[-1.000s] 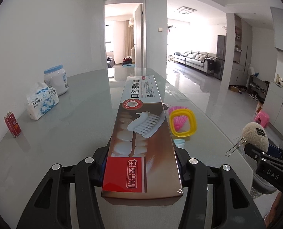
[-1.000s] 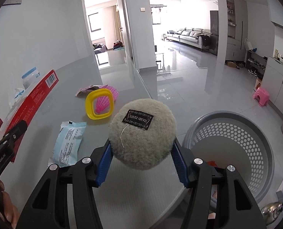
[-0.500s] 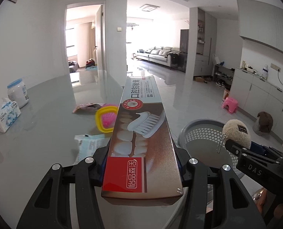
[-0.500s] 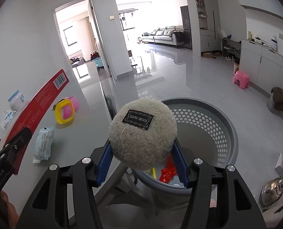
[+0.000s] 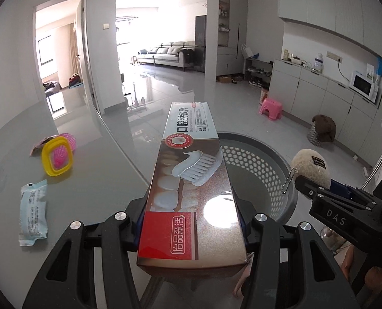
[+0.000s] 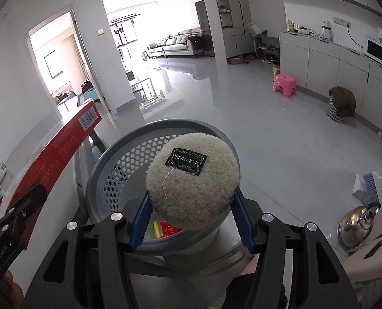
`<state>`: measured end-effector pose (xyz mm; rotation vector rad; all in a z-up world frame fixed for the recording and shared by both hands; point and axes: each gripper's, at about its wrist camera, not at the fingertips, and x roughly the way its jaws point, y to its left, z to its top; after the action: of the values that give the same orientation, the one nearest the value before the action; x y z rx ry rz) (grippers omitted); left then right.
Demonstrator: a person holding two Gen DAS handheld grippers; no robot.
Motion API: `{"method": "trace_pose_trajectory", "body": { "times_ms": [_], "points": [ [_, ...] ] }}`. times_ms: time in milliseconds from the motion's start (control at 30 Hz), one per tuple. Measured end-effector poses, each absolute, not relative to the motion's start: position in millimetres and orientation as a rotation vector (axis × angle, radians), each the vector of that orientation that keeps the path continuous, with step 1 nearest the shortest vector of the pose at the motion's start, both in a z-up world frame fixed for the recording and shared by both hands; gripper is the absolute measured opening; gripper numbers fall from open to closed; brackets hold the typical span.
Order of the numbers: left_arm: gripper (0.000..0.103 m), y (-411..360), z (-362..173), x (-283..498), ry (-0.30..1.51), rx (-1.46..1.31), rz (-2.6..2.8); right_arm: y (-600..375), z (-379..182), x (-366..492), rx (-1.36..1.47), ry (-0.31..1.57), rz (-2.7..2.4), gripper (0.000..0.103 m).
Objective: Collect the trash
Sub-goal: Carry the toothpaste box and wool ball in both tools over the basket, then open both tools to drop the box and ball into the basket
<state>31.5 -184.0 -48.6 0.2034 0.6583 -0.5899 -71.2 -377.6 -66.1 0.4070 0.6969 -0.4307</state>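
Left wrist view: a toothpaste box (image 5: 193, 188) is clamped between the left gripper (image 5: 192, 221) pads, its far end reaching over the table (image 5: 93, 180) edge toward the grey basket (image 5: 255, 164). A wipes packet (image 5: 33, 212) and a yellow ring (image 5: 57, 156) are seen lying on the table farther left. In the right wrist view, a fluffy ball (image 6: 193, 182) is gripped by the right gripper (image 6: 192, 219) above the basket (image 6: 108, 170), in which red and yellow scraps (image 6: 165, 230) are seen. A pink stool (image 6: 285, 82) stands far off on the floor.

long toothpaste box (image 5: 191, 195) and fluffy beige ball (image 6: 193, 182) held above the grey perforated basket (image 6: 119, 164)
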Motion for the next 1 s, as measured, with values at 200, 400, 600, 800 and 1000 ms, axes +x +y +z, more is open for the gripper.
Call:
{"method": "trace_pose_trajectory", "body": {
  "times_ms": [200,400,600,800,1000],
  "points": [
    [0.051,-208,-69,47,0.731,0.23,-0.61,-380,-75,-49,0.403,0.716,-0.414,0.056],
    [0.051,-222,-90,57,0.8,0.248,-0.619,-392,-88,-32,0.414,0.745,-0.375,0.056],
    [0.051,-231,-101,67,0.827,0.258,-0.606,-397,-96,-15,0.412,0.764,-0.35,0.056],
    [0.051,-234,-106,75,0.855,0.255,-0.608,-404,-107,-6,0.425,0.784,-0.338,0.056],
    [0.052,-227,-107,86,0.879,0.235,-0.605,-410,-110,-1,0.42,0.793,-0.337,0.056]
  ]
}}
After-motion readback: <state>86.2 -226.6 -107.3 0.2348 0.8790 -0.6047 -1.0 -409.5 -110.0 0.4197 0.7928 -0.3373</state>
